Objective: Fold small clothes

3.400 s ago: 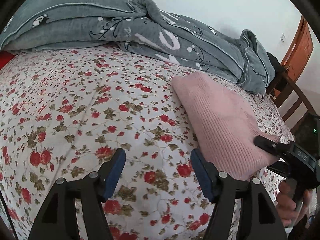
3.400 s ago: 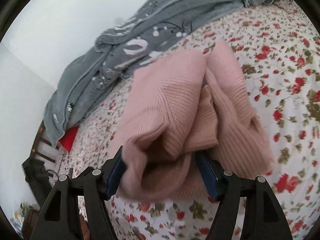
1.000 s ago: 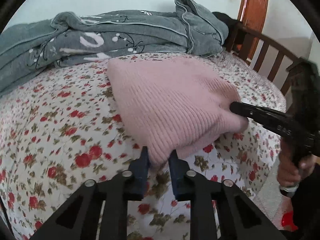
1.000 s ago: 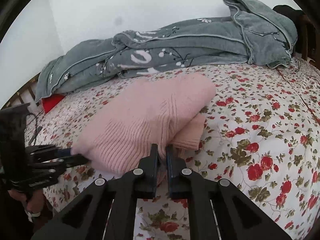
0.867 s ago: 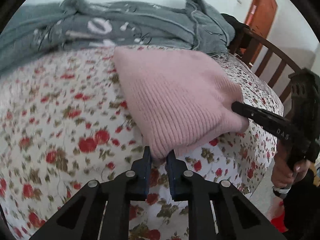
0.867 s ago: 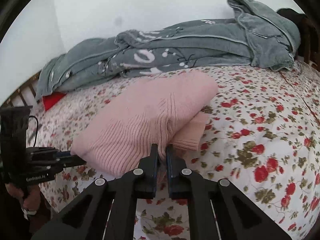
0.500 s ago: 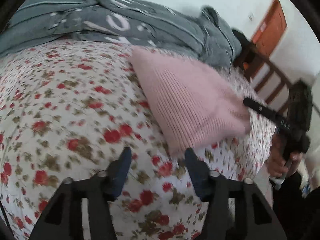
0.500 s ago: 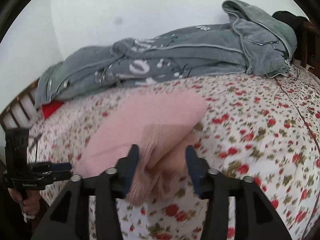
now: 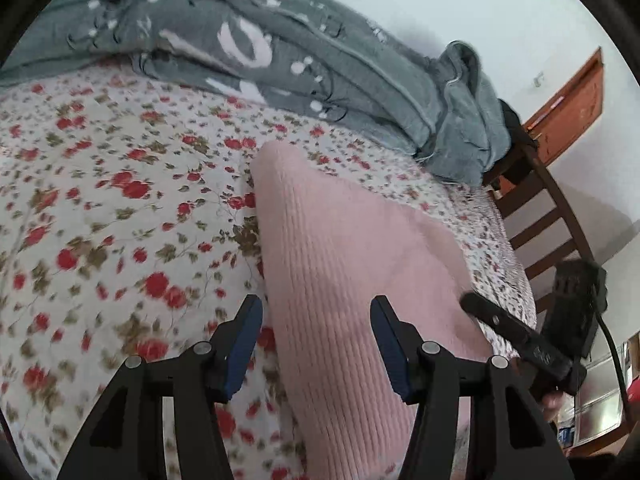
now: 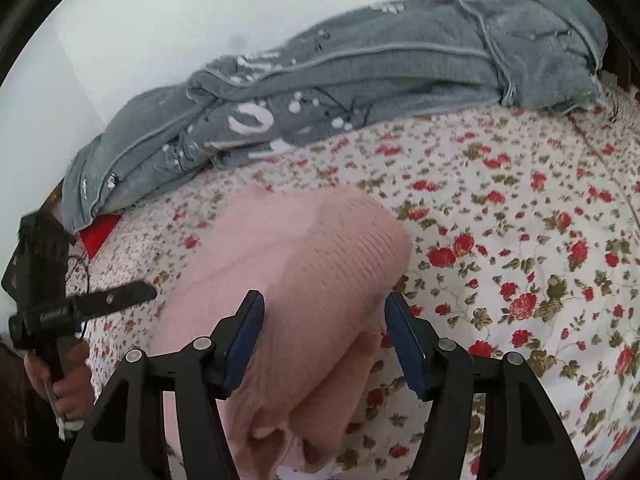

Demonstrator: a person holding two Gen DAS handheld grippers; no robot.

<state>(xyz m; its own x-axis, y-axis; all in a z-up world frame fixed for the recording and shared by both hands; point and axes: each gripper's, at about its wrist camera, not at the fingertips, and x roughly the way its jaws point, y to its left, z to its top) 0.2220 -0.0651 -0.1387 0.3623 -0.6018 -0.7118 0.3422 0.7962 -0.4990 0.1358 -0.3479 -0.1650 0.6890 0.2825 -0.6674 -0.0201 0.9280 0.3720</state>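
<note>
From my left gripper [image 9: 316,344] I look down on the pink sweater [image 9: 352,264], a ribbed knit bundle folded into a rough wedge, lying on the bed sheet [image 9: 100,208], white cotton printed with red roses and olive leaves. My fingers [image 9: 244,344] stand spread wide to either side of the bundle's near end, clamping nothing. The right gripper [image 10: 324,340] is likewise splayed, its blue pads [image 10: 404,344] flanking the same sweater [image 10: 296,264]; whether a pad brushes the wool I cannot tell, as the view is motion-blurred. On that side the folded layers show as soft rolled edges stacked one on another. Beyond the sweater a grey fleecy blanket [image 10: 360,68] with white lettering lies heaped along the wall side of the bed. A dark wooden slatted bed rail [image 9: 536,216] stands at the bed's end, an orange-brown door [image 9: 572,108] behind it.
</note>
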